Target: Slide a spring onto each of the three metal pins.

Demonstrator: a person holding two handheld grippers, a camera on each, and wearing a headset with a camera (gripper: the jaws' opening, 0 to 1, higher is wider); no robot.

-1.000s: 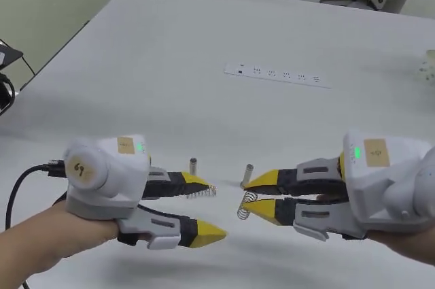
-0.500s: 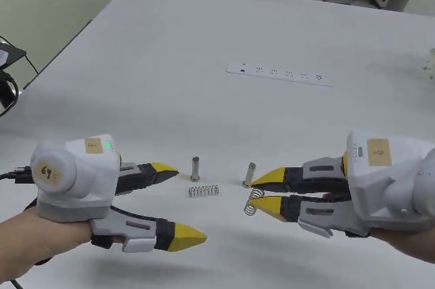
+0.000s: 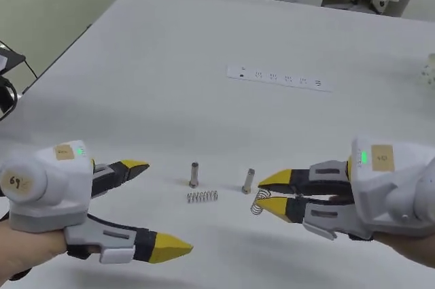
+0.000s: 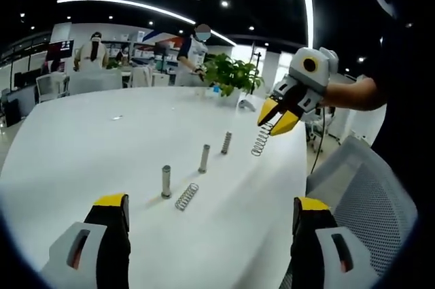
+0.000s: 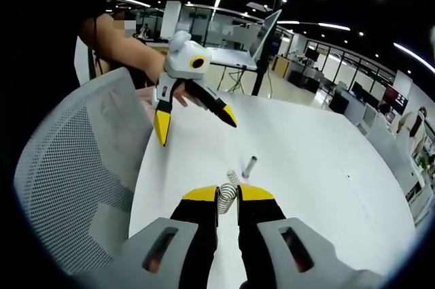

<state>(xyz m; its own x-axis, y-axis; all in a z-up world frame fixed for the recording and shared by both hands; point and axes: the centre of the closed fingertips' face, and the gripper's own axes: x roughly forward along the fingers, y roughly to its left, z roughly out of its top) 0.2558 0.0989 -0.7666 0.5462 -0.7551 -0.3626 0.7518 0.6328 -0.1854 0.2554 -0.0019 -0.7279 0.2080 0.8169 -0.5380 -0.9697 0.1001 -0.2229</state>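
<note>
A coil spring (image 3: 257, 202) is clamped in the closed tips of the right gripper (image 3: 261, 193) at the near right of the white table (image 3: 170, 64). It hangs just above the tabletop, close beside an upright metal pin (image 3: 249, 180). In the left gripper view the spring's long axis slants down from the jaw tips, with its free end toward the table. In the right gripper view it stands up between the two yellow tips, with the pin just beyond. A second spring (image 3: 202, 196) lies flat on the table with its long axis running left to right, just nearer than another upright pin (image 3: 194, 173) and slightly to the right of it. Two pins can be counted in the head view. The left gripper view shows three in a receding row, and the farthest one (image 4: 226, 142) looks ribbed, though it is too small to say why. That makes two loose springs, one held and one lying. The left gripper (image 3: 161, 205) hovers at the near left, well apart from the pins, with its jaws spread wide and nothing between them. A white power strip (image 3: 279, 77) lies farther back on the table, with its long side running left to right. A grey mesh chair back (image 5: 68, 166) stands at the table's near edge in the right gripper view.
</note>
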